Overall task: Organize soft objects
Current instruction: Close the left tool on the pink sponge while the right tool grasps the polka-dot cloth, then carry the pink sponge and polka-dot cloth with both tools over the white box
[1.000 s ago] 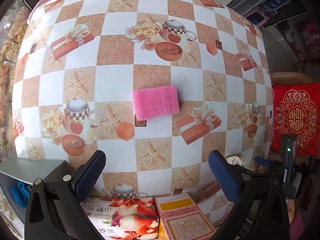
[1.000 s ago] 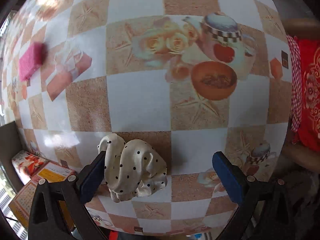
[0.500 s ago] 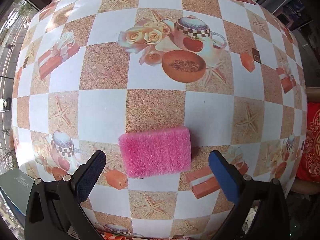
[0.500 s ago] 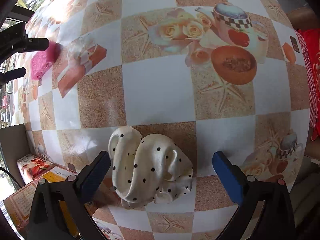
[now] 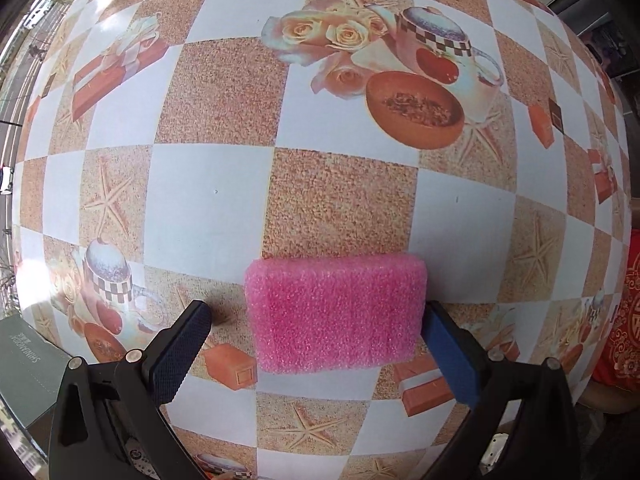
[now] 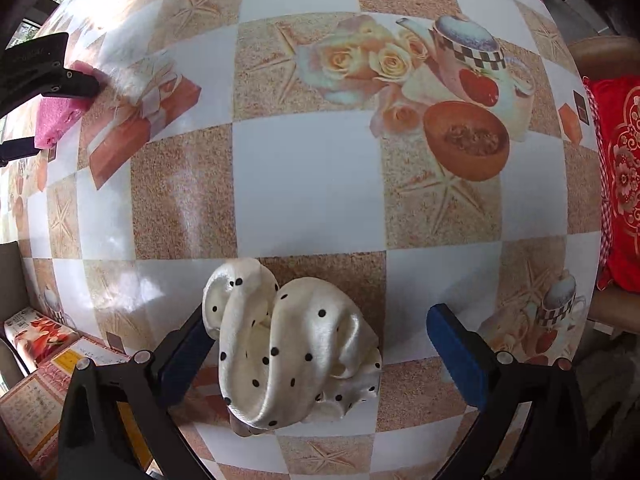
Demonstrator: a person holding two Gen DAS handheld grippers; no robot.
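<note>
A pink sponge (image 5: pixel 336 312) lies flat on the patterned tablecloth, between the fingers of my left gripper (image 5: pixel 316 350). The gripper is open: its right pad (image 5: pixel 450 354) sits against the sponge's right end, and the left pad (image 5: pixel 180 354) stands a little apart from it. A cream satin cloth with black dots (image 6: pixel 292 352) lies bunched between the fingers of my open right gripper (image 6: pixel 320 356). It touches the left finger (image 6: pixel 180 356), with a clear gap to the right finger (image 6: pixel 456 356). At the far left of the right wrist view are the pink sponge (image 6: pixel 56 116) and the left gripper's black frame (image 6: pixel 40 68).
The table (image 5: pixel 208 200) carries a checked cloth printed with teapots, roses, starfish and gift boxes. Printed boxes (image 6: pixel 36 380) sit past the table's near left edge. A red embroidered cushion (image 6: pixel 620 176) rests on a chair at the right.
Both grippers have come down and forward. The sponge now lies between the left fingers, and the dotted cloth sits deeper between the right fingers. Both stay open.
</note>
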